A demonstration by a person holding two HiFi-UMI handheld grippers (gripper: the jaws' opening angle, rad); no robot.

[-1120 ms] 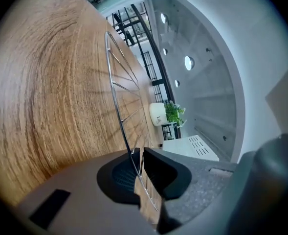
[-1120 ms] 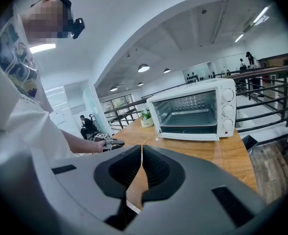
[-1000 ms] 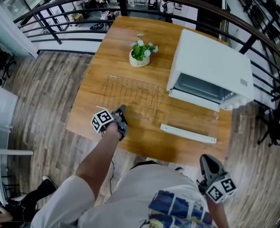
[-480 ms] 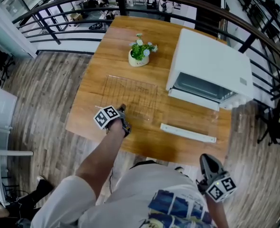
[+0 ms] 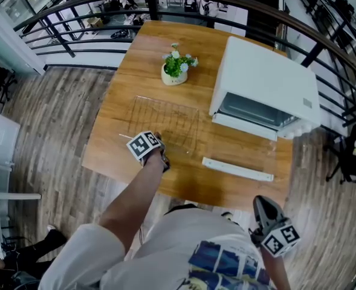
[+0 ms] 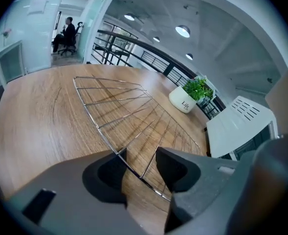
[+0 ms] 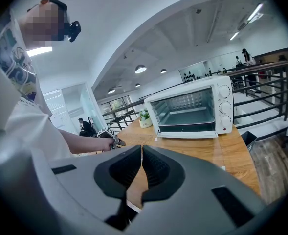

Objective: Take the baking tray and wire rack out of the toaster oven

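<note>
The wire rack [image 5: 165, 122] lies flat on the wooden table [image 5: 129, 71], left of the white toaster oven [image 5: 268, 80]. My left gripper [image 5: 159, 144] is at the rack's near edge and points steeply down. In the left gripper view the rack [image 6: 129, 109] spreads ahead, and its near edge wire runs through the gap of my left gripper [image 6: 140, 168]. These jaws have just been opening and stand open. My right gripper [image 7: 142, 173] is shut and empty, held low by my body [image 5: 263, 213]. The oven [image 7: 190, 109] stands open, with a grey flat surface inside.
The oven's glass door hangs open over the table, its white handle [image 5: 237, 169] near the front edge. A potted plant [image 5: 174, 69] stands behind the rack. Black railings [image 5: 63, 17] ring the table's far sides. Wooden floor lies to the left.
My left hand has rolled, so its marker cube has turned and shifted right. The rack lies where it was. The right gripper has kept still.
</note>
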